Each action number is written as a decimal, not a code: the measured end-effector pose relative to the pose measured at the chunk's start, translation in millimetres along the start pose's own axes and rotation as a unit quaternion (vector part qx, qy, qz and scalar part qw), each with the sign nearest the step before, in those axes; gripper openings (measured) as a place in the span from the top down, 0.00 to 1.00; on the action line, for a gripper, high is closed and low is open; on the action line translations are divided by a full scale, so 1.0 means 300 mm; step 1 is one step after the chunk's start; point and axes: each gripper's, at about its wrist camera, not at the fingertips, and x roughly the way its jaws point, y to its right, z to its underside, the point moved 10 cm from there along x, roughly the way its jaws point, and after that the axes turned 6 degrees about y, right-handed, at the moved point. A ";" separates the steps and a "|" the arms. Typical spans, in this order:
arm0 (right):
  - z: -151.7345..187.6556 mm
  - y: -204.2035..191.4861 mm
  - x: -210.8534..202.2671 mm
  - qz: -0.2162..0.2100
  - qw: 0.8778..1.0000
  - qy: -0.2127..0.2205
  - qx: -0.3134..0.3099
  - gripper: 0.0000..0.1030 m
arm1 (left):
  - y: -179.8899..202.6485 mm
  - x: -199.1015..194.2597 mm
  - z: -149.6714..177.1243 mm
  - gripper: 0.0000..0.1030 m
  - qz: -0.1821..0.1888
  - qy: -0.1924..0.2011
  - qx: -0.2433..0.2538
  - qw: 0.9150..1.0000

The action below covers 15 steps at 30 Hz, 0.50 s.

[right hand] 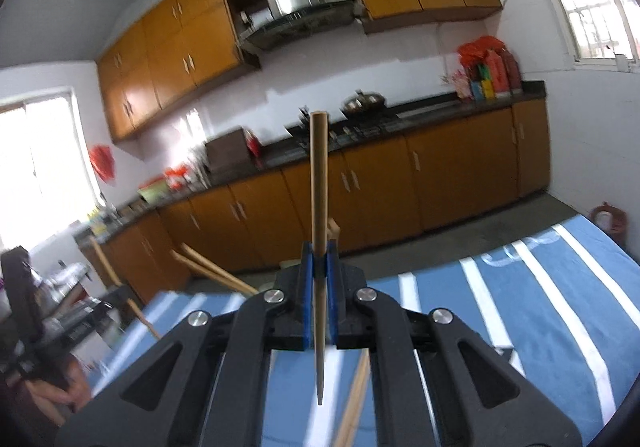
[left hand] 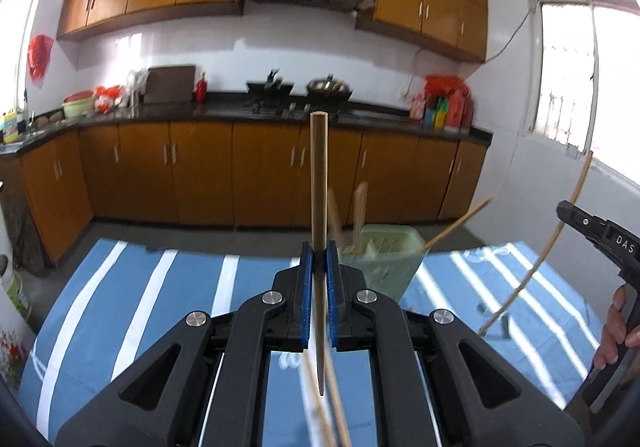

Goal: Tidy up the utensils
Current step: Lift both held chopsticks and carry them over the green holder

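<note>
Left hand-held gripper (left hand: 319,259) clamps chopstick (left hand: 319,183) upright; right hand-held gripper (right hand: 319,259) clamps second chopstick (right hand: 319,183), probably for green holder (left hand: 384,259); tabletop (left hand: 160,287) blurred.

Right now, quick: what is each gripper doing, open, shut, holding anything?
Left gripper: shut on a wooden chopstick.
Right gripper: shut on another wooden chopstick.

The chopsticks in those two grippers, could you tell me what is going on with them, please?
A person is sorting chopsticks with a handheld gripper in each hand. The left gripper is shut on one chopstick, and the right gripper is shut on another chopstick. A green holder on the blue striped cloth already contains several; more lie loose below.
</note>
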 end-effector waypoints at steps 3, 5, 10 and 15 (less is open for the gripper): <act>-0.074 -0.059 0.007 -0.014 0.999 0.033 -0.006 0.93 | 0.044 0.004 -0.075 0.93 0.009 0.033 -0.006 0.999; -0.123 -0.103 0.021 -0.018 0.998 0.061 -0.016 0.93 | 0.068 0.015 -0.121 0.93 0.012 0.052 -0.009 0.999; -0.208 -0.122 0.092 -0.004 0.993 0.117 -0.012 0.93 | 0.097 0.066 -0.242 0.93 0.009 0.101 -0.038 0.994; -0.219 -0.092 0.221 0.023 0.991 0.128 -0.019 0.93 | 0.087 0.130 -0.316 0.93 -0.009 0.142 -0.060 0.988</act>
